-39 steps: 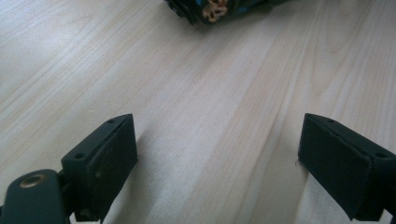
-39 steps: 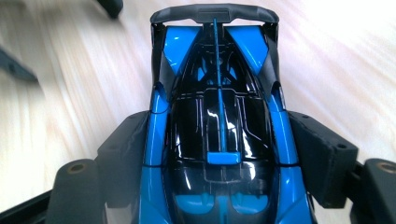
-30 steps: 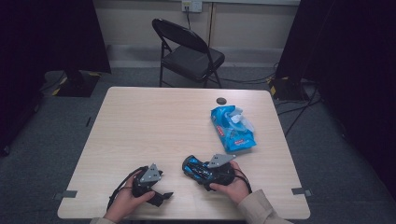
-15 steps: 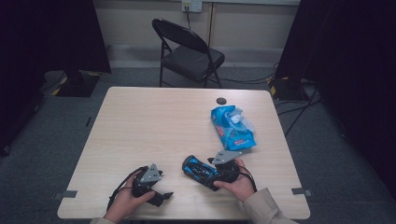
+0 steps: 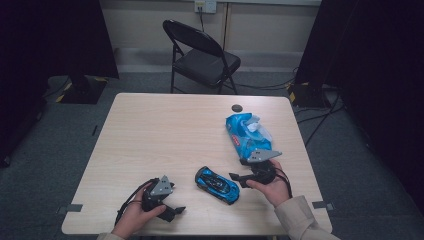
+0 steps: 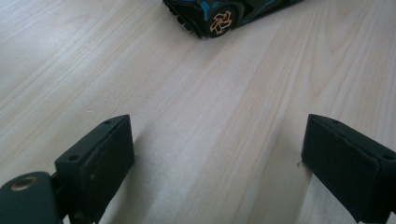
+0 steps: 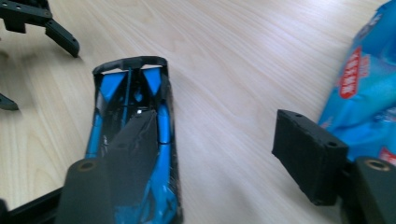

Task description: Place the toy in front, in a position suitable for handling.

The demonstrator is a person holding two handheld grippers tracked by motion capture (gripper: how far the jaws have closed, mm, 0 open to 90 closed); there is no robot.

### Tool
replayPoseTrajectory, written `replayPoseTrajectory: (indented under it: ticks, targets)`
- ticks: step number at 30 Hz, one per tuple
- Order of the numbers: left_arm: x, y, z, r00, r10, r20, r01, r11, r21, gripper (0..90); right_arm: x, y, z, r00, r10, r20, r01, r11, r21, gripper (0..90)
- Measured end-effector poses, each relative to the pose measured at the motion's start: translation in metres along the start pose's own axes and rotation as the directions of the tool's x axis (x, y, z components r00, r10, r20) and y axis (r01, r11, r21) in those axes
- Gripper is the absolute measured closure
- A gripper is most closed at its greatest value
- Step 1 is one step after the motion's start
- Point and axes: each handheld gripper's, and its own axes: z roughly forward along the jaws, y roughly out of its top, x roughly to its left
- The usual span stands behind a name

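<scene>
One blue toy car (image 5: 217,182) lies at the lower middle of the counter (image 5: 165,130), one blue bag (image 5: 247,134) right of centre, one small dark disc (image 5: 236,107) above it, and two tongs, left (image 5: 172,212) and right (image 5: 239,179), both spread wide, grasp nothing.

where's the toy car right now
In the high view the toy car lies on the table near its front edge, between the left gripper and right gripper, just left of the right one.
</scene>
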Motion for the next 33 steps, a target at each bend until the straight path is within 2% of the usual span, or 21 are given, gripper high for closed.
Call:
replayPoseTrajectory:
  ticks: [6,10,13,15,18,22,27,33]
  targets:
    - [-0.001,0.000,0.000,1.0000,-0.004,-0.007,0.004,1.0000,-0.001,8.7,-0.011,0.002,-0.006,0.9992,0.037,0.018,-0.036,0.999,-0.011,31.6]
    - [-0.002,0.000,0.000,0.9999,-0.011,-0.009,0.011,0.9999,-0.006,8.7,-0.016,0.005,-0.009,0.9988,0.034,0.036,-0.033,0.999,-0.010,34.0]
    - [-0.002,0.000,0.000,0.9999,-0.009,-0.009,0.009,0.9999,-0.005,8.7,-0.021,0.009,-0.011,0.9990,0.011,0.043,-0.010,1.000,-0.015,35.1]
    - [-0.002,0.000,0.000,0.9999,-0.011,-0.009,0.011,0.9999,-0.006,8.7,-0.024,0.009,-0.010,0.9966,0.024,0.079,-0.021,0.999,-0.033,34.9]
    - [-0.002,-0.001,0.000,0.9999,-0.010,-0.010,0.010,0.9999,-0.005,8.7,-0.027,0.012,-0.013,0.9961,0.029,0.083,-0.029,1.000,0.001,35.0]
    - [-0.002,-0.001,0.000,0.9999,-0.008,-0.010,0.008,1.0000,-0.003,8.7,-0.029,0.014,-0.017,0.9936,0.077,0.082,-0.078,0.997,0.006,31.4]
    - [-0.002,-0.001,0.000,0.9999,-0.008,-0.008,0.008,1.0000,-0.002,8.5,-0.030,0.017,-0.024,0.9895,0.088,0.115,-0.089,0.996,0.003,25.5]
    - [-0.002,-0.001,0.000,0.9999,-0.007,-0.012,0.007,1.0000,0.000,8.4,-0.033,0.018,-0.026,0.9888,0.104,0.107,-0.104,0.995,-0.003,20.7]
